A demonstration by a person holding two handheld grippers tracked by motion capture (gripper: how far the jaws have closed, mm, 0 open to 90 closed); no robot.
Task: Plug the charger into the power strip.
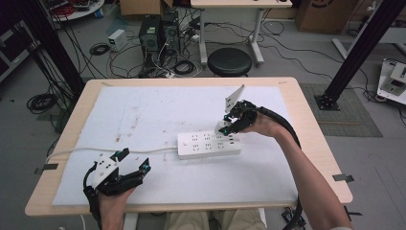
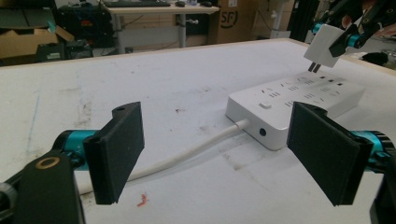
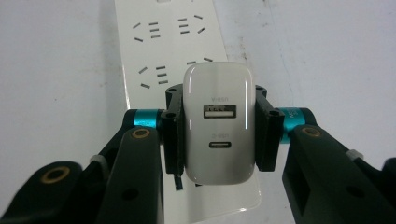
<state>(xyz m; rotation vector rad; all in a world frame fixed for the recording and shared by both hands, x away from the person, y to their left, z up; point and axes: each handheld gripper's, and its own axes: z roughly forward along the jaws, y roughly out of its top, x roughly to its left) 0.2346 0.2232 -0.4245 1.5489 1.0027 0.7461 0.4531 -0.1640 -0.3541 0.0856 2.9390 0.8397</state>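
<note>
So, left to right. Left tool [image 1: 131, 162] sat near the front-left of the surface [image 1: 297, 103], jaws spread wide, holding nothing; its pads [image 2: 119, 149] were flat black foam-like rectangles on teal pivots. A white round cord [image 2: 187, 156] ran from that side across to the strip [image 1: 203, 145].

Strip was a long white glossy plastic block with rounded corners, lying flat mid-surface on a white, slightly stained matte sheet [image 1: 143, 110]. Two rows of slot sockets on top, a small button and a round port at the cord end.

Right tool [image 1: 234, 122] was clamped on the charger [image 3: 218, 123], pinching its two flat sides. Charger was a smooth white rounded brick, one USB-A and one USB-C port on the face toward the camera. In the left gripper view its two metal prongs [image 2: 314, 67] pointed down, just above the far end of the strip and apart from it.

Progress, as I read it: pickup and carry done, alignment roughly there. Left: lower prongs into a socket, seat fully, release.
</note>
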